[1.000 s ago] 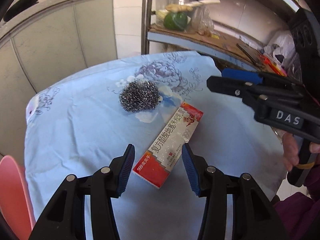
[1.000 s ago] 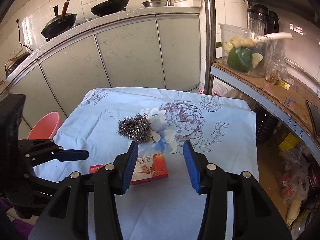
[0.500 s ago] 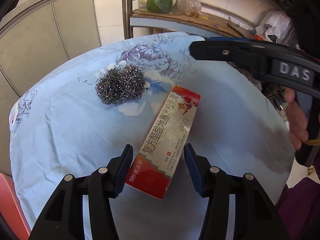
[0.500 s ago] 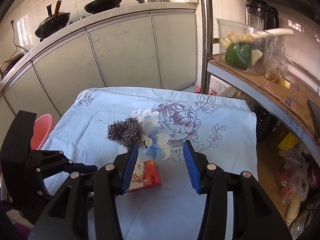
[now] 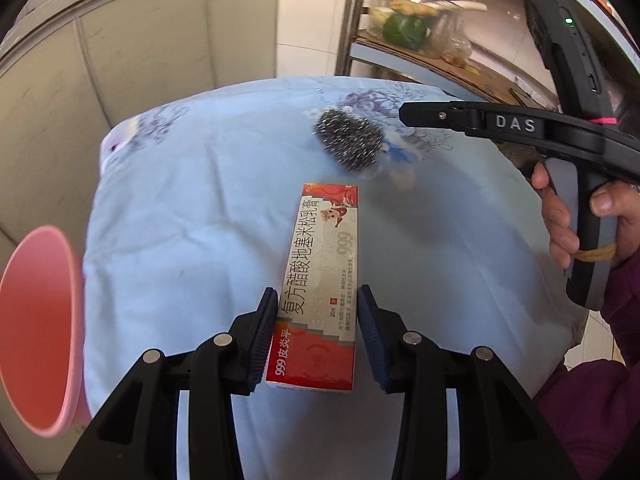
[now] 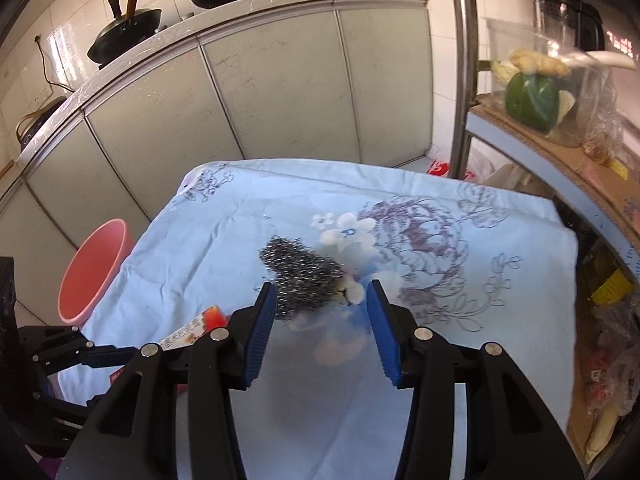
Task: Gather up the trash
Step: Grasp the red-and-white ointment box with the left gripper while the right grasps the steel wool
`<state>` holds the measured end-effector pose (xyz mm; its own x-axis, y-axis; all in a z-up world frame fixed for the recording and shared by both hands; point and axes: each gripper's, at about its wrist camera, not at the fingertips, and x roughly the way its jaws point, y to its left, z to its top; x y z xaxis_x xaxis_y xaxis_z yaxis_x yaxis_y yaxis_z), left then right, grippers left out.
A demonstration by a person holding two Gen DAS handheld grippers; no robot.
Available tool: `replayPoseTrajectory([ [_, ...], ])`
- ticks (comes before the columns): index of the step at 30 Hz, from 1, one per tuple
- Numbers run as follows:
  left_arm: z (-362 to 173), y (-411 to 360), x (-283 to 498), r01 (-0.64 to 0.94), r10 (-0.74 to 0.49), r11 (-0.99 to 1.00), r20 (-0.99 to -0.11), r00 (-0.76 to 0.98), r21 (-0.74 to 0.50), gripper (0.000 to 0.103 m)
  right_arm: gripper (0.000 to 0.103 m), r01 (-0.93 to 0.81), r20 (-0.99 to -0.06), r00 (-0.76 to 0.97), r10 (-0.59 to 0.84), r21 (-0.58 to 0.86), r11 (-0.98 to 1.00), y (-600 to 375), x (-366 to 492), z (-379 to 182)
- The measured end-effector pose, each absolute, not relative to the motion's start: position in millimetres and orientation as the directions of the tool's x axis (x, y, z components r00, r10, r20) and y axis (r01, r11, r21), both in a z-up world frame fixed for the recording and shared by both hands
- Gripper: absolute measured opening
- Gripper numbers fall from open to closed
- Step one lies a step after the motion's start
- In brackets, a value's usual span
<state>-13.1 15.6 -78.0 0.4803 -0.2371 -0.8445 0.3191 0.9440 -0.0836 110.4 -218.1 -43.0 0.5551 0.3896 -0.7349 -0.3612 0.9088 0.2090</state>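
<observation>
We see our left gripper (image 5: 317, 334) low over a table draped in a light blue cloth with a purple flower print (image 5: 192, 208); its blue-padded jaws are closing around the near end of a long red-and-white cardboard ointment box with black Chinese lettering (image 5: 322, 280). The box lies flat on the cloth and runs from between the jaws toward 12 o'clock. The left pad looks right against the box edge, while a thin gap shows at the right pad, so we cannot call it gripped.

At 1 o'clock beyond the box sits a grey steel-wool scouring ball (image 5: 348, 142), apart from the box's far end. Our right gripper (image 6: 320, 330) stands half wide with nothing pressed between its pads; in its own view the ball (image 6: 300, 276) sits just ahead of the fingertips, nearer the left pad. A hand (image 5: 580, 216) holds that gripper's black handle at 3 o'clock in the left view.

A pink plastic bucket (image 5: 36, 328) stands beside the table at 9 o'clock
</observation>
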Motion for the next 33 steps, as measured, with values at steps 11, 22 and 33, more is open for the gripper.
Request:
replayPoseTrajectory([
  [11, -72, 53, -28, 0.066, -0.061, 0.997, -0.807, 0.587, -0.027, 0.040, 0.048, -0.301, -0.770, 0.496, 0.401, 0.281, 0.911, -191, 127, -67],
  [22, -88, 86, -26, -0.042, -0.085, 0.991, -0.843, 0.531, -0.127, 0.044, 0.019, -0.299, -0.799, 0.479, 0.362, 0.239, 0.924, -185, 126, -77],
  [33, -85, 87, -24, -0.022, -0.099, 0.991, -0.855, 0.509, -0.128, 0.046, 0.017, -0.409, -0.791, 0.483, 0.377, 0.177, 0.895, -171, 82, -63],
])
